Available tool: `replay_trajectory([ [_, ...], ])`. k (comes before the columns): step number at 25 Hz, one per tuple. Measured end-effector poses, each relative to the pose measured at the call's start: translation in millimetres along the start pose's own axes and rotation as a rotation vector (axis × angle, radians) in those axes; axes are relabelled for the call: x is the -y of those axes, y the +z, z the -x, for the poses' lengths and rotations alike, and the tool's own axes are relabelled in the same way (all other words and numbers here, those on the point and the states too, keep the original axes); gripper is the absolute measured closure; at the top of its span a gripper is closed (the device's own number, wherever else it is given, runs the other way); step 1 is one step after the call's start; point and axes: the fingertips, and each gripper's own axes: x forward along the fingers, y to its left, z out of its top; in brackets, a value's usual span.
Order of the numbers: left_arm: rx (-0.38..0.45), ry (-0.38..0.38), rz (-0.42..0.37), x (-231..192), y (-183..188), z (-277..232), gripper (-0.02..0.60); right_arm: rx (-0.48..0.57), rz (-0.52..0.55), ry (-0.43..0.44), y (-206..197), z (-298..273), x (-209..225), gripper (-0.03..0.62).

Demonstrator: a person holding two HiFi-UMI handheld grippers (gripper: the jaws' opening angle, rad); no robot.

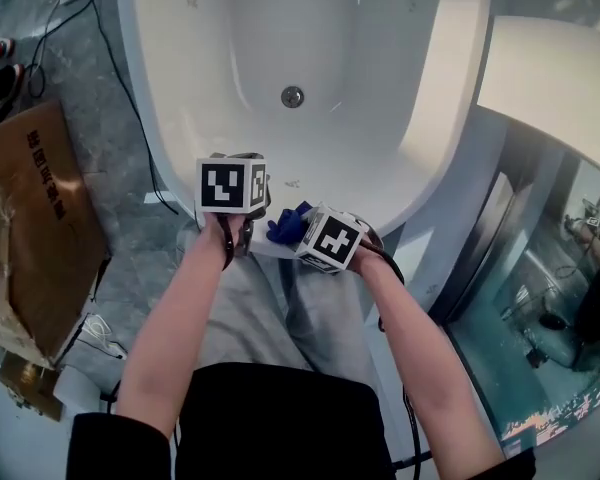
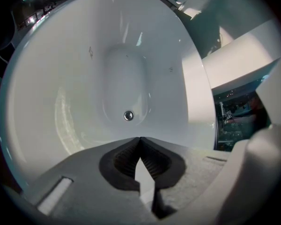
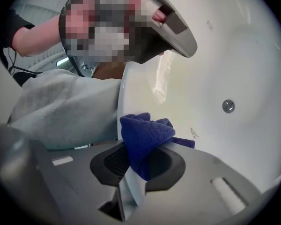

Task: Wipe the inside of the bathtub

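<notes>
Bathtub (image 1: 170, 98): right gripper (image 3: 131, 165) clamps blue cloth (image 3: 145, 135).

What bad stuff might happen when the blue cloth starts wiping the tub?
The blue cloth is only pinched in a bunch by the right gripper, so it might slip out while rubbing. It is a small wad, so the hard jaws could bump the bathtub. The black cable on the floor beside the tub could catch a foot.

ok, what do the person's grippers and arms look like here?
The left gripper and right gripper have grey plastic jaws with black ribbed pads. Each carries a white cube printed with black square markers. A black cable trails by the right arm. Arms are bare below short black sleeves.
</notes>
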Motion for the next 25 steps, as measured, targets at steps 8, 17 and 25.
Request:
replay_trajectory([
  [8, 0.02, -0.001, -0.014, 8.4, 5.5, 37.9, 0.578, 0.097, -0.122, -0.083, 27.6, 22.7, 6.1, 0.525],
  [17, 0.127, -0.001, -0.134, 34.2, 68.9, 112.5, 0.578, 0.515, -0.209, -0.268, 120.7, 171.8, 31.1, 0.525],
  [25, 0.33, 0.001, -0.31, 97.9, 166.5, 205.2, 0.578, 0.76, -0.145, -0.471, 160.9, 303.1, 22.2, 0.525],
])
